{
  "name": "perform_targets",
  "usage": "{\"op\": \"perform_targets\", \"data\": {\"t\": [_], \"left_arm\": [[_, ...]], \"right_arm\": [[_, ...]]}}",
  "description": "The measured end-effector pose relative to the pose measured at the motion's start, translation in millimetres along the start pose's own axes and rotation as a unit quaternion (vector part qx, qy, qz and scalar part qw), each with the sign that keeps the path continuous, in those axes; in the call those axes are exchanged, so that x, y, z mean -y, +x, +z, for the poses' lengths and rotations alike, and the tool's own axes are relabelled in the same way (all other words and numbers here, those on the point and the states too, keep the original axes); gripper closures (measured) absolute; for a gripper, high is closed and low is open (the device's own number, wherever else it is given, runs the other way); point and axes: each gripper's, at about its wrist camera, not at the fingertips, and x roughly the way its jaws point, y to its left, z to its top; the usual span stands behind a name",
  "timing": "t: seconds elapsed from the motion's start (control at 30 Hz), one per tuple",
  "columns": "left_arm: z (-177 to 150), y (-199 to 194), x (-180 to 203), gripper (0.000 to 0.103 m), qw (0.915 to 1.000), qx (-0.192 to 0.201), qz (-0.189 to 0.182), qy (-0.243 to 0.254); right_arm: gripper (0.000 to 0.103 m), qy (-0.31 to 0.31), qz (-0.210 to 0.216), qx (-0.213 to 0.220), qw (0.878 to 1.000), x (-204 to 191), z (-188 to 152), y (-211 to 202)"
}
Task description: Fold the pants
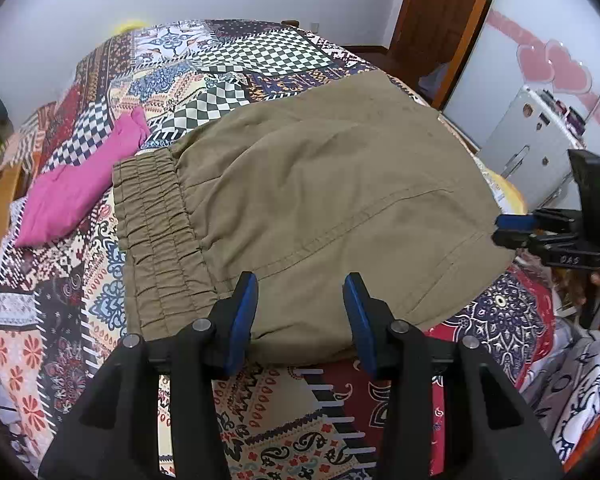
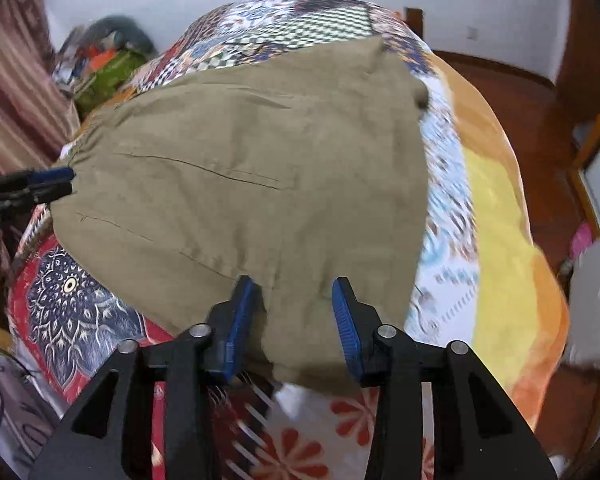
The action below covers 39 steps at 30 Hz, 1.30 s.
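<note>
Olive-khaki pants [image 1: 320,200] lie folded on the patchwork bedspread [image 1: 80,280], with the elastic waistband [image 1: 152,232] at the left. My left gripper [image 1: 302,312] is open over the pants' near edge next to the waistband; its pads do not press the cloth. In the right wrist view the pants [image 2: 240,184] fill the middle, and my right gripper [image 2: 294,308] stands open over their near corner, the cloth lying between the pads ungripped. The right gripper [image 1: 498,230] shows at the pants' right edge, and the left gripper [image 2: 71,182] at their left edge.
A pink garment [image 1: 80,188] lies on the bed left of the waistband. An orange and yellow blanket [image 2: 500,220] covers the bed's right side, which drops to a wooden floor [image 2: 520,92]. A white appliance [image 1: 540,152] stands beyond the bed; clutter [image 2: 108,64] is piled at its far left.
</note>
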Motion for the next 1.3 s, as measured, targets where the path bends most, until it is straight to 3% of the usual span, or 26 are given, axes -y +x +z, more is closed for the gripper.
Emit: {"op": "perform_targets", "data": {"t": [0.27, 0.37, 0.57, 0.87, 1.3], "left_arm": [[12, -16, -7, 0.058, 0.9995, 0.014, 0.005, -0.029], [26, -33, -16, 0.058, 0.9977, 0.042, 0.038, -0.038], [53, -42, -50, 0.058, 0.9934, 0.062, 0.060, -0.076], [76, -19, -93, 0.058, 0.9890, 0.050, 0.081, -0.113], [89, 31, -122, 0.057, 0.9861, 0.008, 0.067, -0.152]], "right_arm": [[0.064, -0.016, -0.025, -0.004, 1.000, -6, 8, -9], [0.063, -0.026, -0.026, 0.012, 0.999, -9, 20, -17], [0.063, -0.033, -0.027, 0.064, 0.997, -12, 54, -32], [0.063, -0.035, -0.048, 0.095, 0.994, 5, 101, -25], [0.063, -0.051, -0.064, 0.101, 0.992, 21, 170, 19]]}}
